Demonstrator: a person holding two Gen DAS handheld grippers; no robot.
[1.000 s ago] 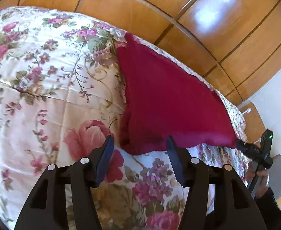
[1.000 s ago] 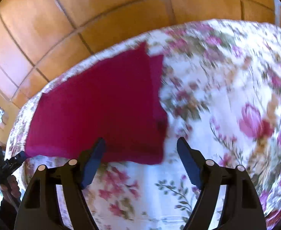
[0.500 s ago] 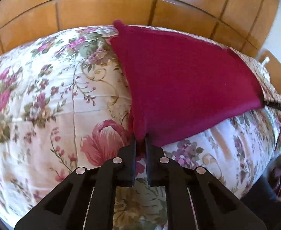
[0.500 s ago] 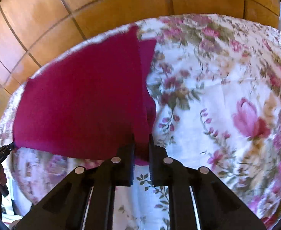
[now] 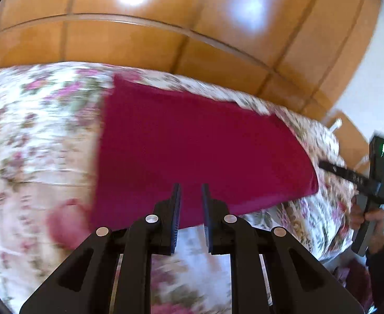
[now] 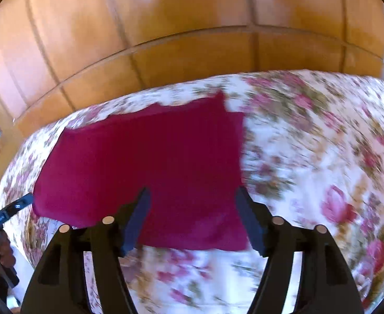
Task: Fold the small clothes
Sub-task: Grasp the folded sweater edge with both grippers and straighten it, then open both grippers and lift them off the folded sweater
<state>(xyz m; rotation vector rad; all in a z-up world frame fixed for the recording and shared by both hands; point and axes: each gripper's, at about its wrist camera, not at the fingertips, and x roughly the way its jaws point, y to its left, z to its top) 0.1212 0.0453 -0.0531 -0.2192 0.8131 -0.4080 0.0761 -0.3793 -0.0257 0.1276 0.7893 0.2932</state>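
A floral bedspread [image 5: 34,144] is seen below wooden panelling [image 5: 165,26]. On it a crimson garment [image 5: 192,151] lies flat, judged light, limp and non-slip, best taken at its near corners. The right gripper [image 6: 193,217] is spread wide and opening, nothing pinched. The left gripper [image 5: 190,209] is opening from nearly pressed together, no cloth pinched.

A folded garment [image 5: 192,146] lies flat on the bed [image 5: 34,141], the wooden wardrobe [image 5: 144,36] behind the bed and both grippers poised at the garment's near edge.
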